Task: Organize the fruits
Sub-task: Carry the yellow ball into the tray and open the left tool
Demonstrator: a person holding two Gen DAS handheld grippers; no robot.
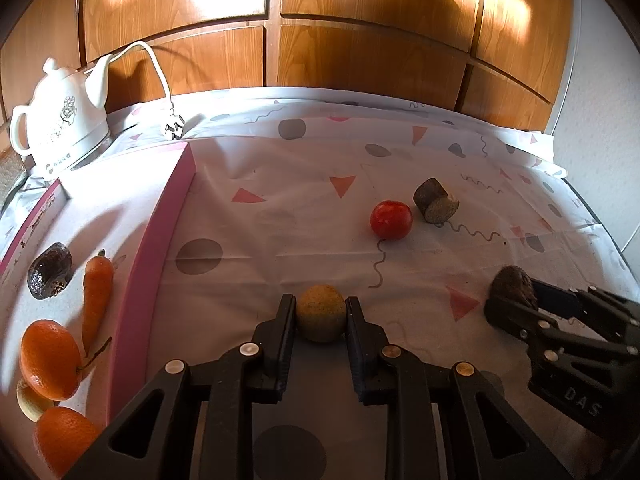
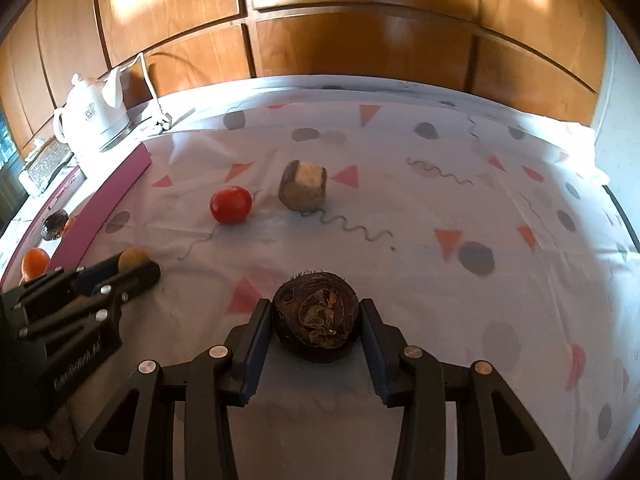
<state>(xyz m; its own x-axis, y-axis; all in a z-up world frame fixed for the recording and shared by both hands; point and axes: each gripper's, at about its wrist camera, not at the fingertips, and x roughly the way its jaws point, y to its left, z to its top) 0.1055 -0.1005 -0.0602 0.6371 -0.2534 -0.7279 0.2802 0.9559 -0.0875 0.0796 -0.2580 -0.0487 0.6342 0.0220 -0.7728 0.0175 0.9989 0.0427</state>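
Note:
My left gripper [image 1: 321, 312] is shut on a yellowish round fruit [image 1: 321, 313] low over the tablecloth; it also shows in the right wrist view [image 2: 133, 259]. My right gripper [image 2: 317, 316] has its jaws around a dark brown shrivelled fruit [image 2: 316, 316] with small gaps on both sides; the same fruit shows in the left wrist view [image 1: 514, 286]. A red tomato [image 1: 391, 219] and a brown cut chunk [image 1: 435, 200] lie further back on the cloth. The pink-rimmed tray [image 1: 152, 264] at left holds a dark fruit [image 1: 50, 271], a carrot [image 1: 97, 294] and two oranges [image 1: 50, 358].
A white teapot-style kettle [image 1: 64, 120] with a cord and plug [image 1: 173, 128] stands at the back left. Wooden cabinet doors [image 1: 360, 20] run behind the table. The patterned tablecloth [image 1: 280, 220] covers the table; its right edge drops off at far right.

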